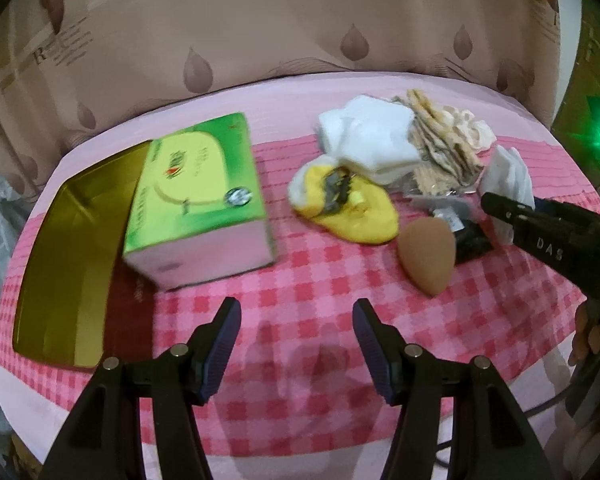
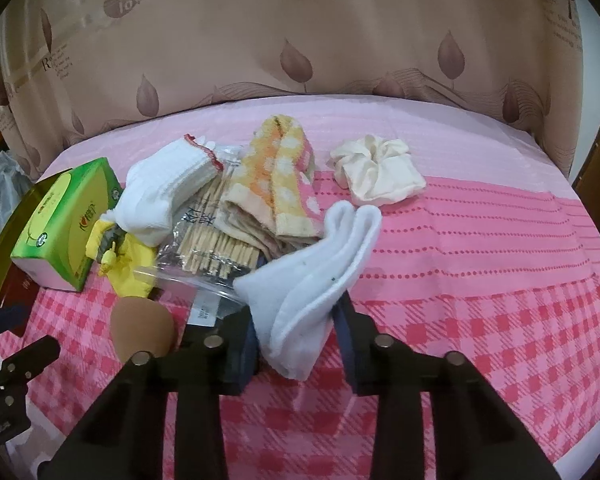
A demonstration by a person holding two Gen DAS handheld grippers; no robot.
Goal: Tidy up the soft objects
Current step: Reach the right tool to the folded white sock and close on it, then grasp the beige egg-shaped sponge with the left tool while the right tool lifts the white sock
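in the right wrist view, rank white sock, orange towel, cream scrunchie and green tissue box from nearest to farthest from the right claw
1. white sock: between the right claw's fingers, pinched.
2. orange towel: just behind the sock, centre.
3. cream scrunchie at back right and green tissue box at far left: too close to call.
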